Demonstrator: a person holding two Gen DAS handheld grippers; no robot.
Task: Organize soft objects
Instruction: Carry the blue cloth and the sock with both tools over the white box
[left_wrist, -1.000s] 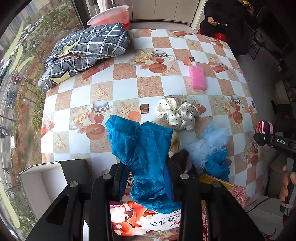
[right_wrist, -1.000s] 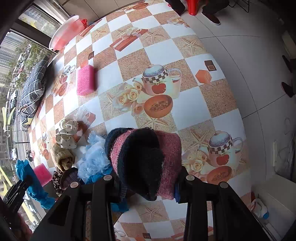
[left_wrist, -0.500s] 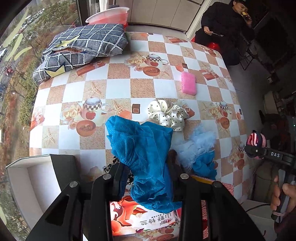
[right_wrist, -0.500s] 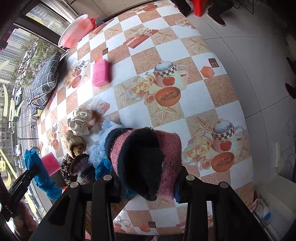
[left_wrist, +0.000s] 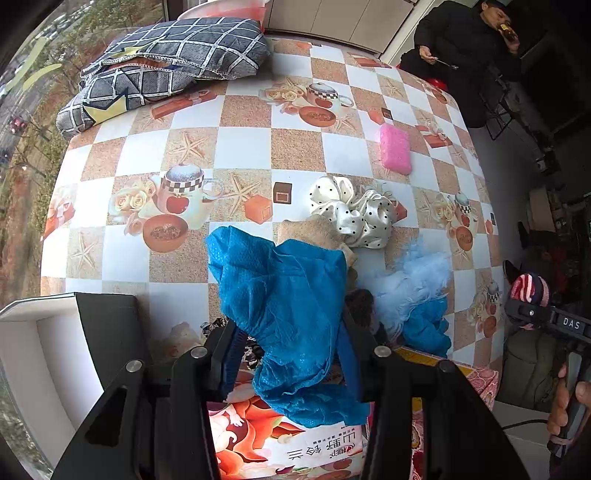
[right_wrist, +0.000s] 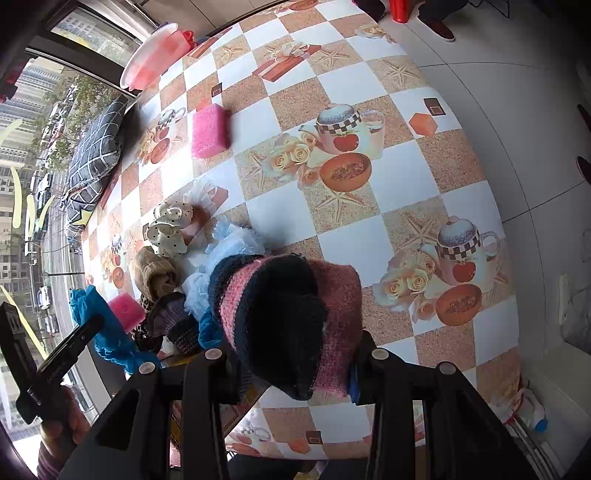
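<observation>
Meanwhile, the left gripper clamped a crumpled blue mesh cloth while the right gripper pinched a rolled pink-and-navy striped knit sock above the checkered tablecloth.

The left gripper is clamped on a crumpled bright blue mesh cloth, which hangs between its black fingers above a bench covered in a checkered teapot-print cloth. Just beyond the blue cloth lies a tan knitted piece, touching a cream satin scrunchie with black dots. Further beyond the scrunchie sits a pink rectangular sponge. Right of the blue cloth is a fluffy pale blue tuft. Left of it stands an open white box. At the far right, the right gripper carries a striped pink and dark knit ball.
</observation>
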